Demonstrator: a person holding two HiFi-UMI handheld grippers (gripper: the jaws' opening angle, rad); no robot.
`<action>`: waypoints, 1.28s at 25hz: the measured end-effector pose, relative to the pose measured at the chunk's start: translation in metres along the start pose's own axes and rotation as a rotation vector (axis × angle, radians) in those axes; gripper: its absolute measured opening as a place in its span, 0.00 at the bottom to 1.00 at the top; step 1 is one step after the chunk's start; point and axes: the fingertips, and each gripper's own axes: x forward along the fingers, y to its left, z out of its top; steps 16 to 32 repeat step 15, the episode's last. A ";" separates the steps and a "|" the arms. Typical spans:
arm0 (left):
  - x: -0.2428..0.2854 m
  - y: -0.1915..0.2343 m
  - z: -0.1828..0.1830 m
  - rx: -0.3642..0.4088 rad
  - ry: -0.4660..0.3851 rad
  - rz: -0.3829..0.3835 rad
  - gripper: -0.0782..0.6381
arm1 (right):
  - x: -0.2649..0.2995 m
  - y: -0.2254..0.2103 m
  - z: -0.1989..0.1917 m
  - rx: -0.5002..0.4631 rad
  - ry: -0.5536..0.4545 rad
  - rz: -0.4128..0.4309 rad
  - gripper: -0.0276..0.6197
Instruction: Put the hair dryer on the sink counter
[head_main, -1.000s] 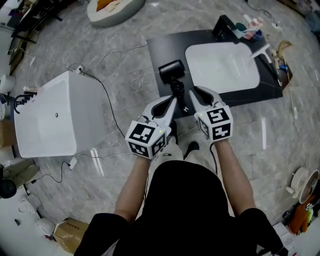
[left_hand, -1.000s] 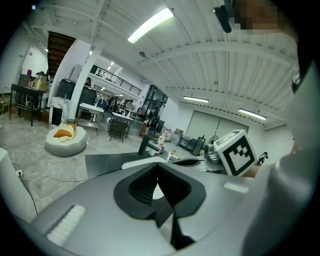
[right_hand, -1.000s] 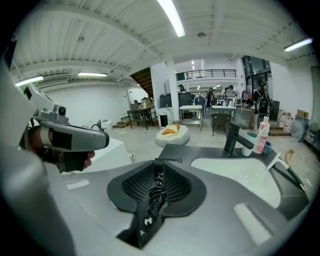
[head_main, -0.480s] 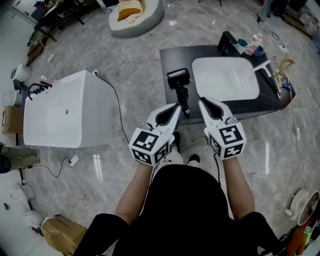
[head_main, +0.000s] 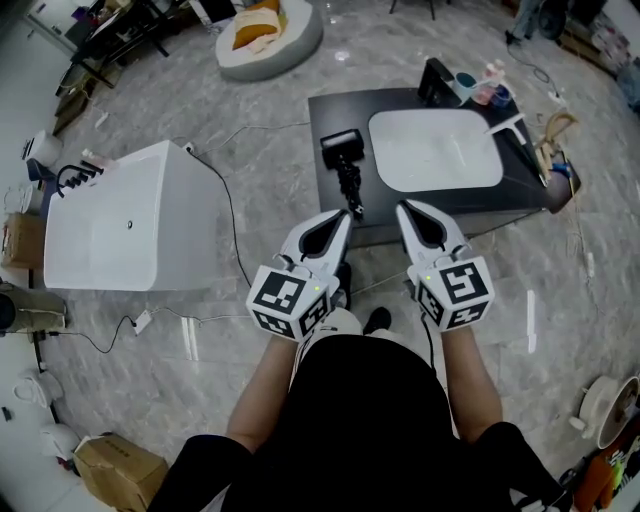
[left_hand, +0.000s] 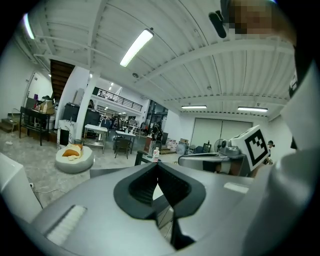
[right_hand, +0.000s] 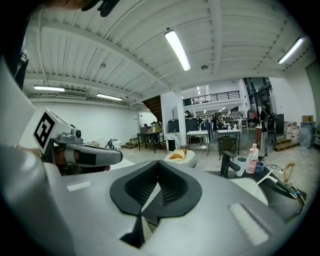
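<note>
The left gripper (head_main: 345, 213) has its dark ribbed jaws pressed together at the tips, and the left gripper view (left_hand: 158, 164) shows nothing between them. The right gripper (head_main: 403, 207) is closed as well: its jaws have just been closing and meet tip to tip in the right gripper view (right_hand: 159, 162), with nothing caught between them. Both grippers are held side by side in front of the person, apart from each other, each with its marker cube towards the body and its tips towards the near edge of the dark rectangular sink counter (head_main: 335, 108). The black hair dryer (head_main: 343, 150) lies on that counter, on the bare strip left of the white rectangular basin (head_main: 435, 150), its boxy head away from the person and its handle running back towards the near edge. In the head view the end of the handle lies just beside the left gripper's tip; whether the two touch cannot be told. A black faucet (head_main: 437, 80) stands at the far side of the basin, with a few small bottles (head_main: 485, 85) beside it. Farther left, well apart from the counter, a white bathtub-like box (head_main: 130, 220) sits on the grey marbled floor (head_main: 250, 150), and a round white cushion (head_main: 268, 35) with something orange on it lies beyond.
</note>
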 end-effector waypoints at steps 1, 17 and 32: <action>-0.002 -0.004 -0.001 -0.001 -0.002 -0.001 0.11 | -0.006 0.001 0.000 0.002 -0.001 0.003 0.06; -0.019 -0.041 -0.008 -0.001 -0.028 0.030 0.11 | -0.053 0.017 -0.008 -0.002 -0.026 0.077 0.06; -0.019 -0.041 -0.008 -0.001 -0.028 0.030 0.11 | -0.053 0.017 -0.008 -0.002 -0.026 0.077 0.06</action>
